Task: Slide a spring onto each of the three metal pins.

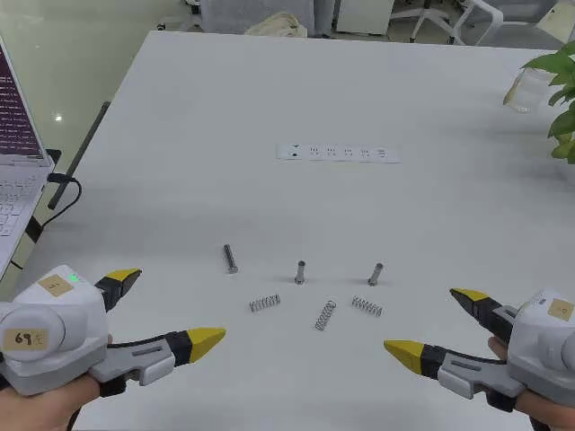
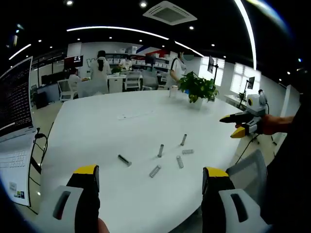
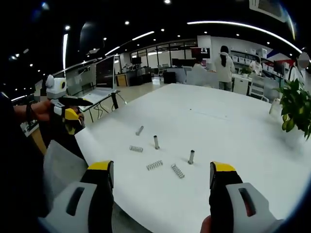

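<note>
**Head view.** Left gripper (image 1: 166,310) and right gripper (image 1: 434,323) hang over the near part of the table (image 1: 269,108). Each has its jaws spread wide with nothing between them. The work lies ahead, between the two grippers and a little farther from the person.

- **Back row:** The left pin (image 1: 230,259) lies on its side, its long axis running roughly away from the person. The middle pin (image 1: 300,271) and right pin (image 1: 375,274) stand upright, though the right one may lean slightly; it is too small to be sure.
- **Front row, just nearer than the pins:** The left spring (image 1: 264,303), middle spring (image 1: 324,314) and right spring (image 1: 367,307) all lie flat, apart from one another and touching no pin. The outer two lie roughly crosswise and the middle one diagonally. No spring is on a pin yet.

The left spring is nearer the left gripper and the right spring nearer the right gripper; the middle one sits about midway. The fallen pin will probably need righting or holding first. There is open table on every side. The sockets (image 1: 337,153) are well beyond the pins, and in the gripper views the near edge lies close under the jaws.
</note>
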`<act>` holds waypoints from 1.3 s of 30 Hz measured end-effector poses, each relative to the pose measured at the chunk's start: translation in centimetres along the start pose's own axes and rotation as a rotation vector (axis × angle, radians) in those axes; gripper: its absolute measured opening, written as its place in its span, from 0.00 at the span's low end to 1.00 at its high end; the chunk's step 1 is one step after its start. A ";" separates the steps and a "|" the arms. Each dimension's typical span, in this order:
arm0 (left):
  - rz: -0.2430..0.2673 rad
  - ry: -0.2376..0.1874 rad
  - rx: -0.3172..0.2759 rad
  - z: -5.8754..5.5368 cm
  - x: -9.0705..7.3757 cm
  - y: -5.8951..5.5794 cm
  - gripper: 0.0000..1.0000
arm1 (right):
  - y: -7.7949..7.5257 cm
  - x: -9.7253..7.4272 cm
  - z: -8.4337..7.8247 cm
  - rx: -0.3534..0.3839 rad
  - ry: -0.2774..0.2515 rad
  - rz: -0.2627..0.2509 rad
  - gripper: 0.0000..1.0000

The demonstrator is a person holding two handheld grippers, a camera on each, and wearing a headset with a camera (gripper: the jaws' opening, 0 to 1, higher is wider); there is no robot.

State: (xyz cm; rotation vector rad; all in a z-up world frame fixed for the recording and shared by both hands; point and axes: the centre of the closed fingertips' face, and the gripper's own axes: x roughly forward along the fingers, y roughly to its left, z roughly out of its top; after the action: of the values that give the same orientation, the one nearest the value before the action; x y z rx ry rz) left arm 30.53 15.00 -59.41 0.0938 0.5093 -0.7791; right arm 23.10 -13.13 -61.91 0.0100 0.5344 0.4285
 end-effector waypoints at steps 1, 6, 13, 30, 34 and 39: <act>-0.003 0.002 0.002 0.0 0.0 0.0 0.84 | 0.0 0.0 0.0 0.000 0.003 0.000 0.78; -0.002 0.003 0.004 0.2 0.0 -0.1 0.84 | -0.1 -0.2 0.0 0.003 0.002 -0.001 0.78; 0.009 -0.003 0.000 0.2 -0.1 0.0 0.84 | -0.2 -0.4 -0.2 0.015 -0.004 -0.002 0.77; 0.020 -0.005 -0.007 -0.1 -0.6 0.0 0.83 | 0.3 0.2 -0.1 0.014 -0.002 0.018 0.76; 0.027 -0.010 -0.016 -0.1 -0.7 0.2 0.84 | 0.3 0.5 -0.1 0.007 0.002 0.024 0.76; 0.031 -0.014 -0.017 0.0 -0.7 0.4 0.84 | 0.3 0.7 -0.1 0.002 0.008 0.028 0.76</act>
State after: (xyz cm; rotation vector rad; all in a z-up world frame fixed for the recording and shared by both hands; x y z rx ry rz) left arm 30.36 15.72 -59.10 0.0802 0.5006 -0.7443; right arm 23.44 -12.56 -62.25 0.0183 0.5433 0.4558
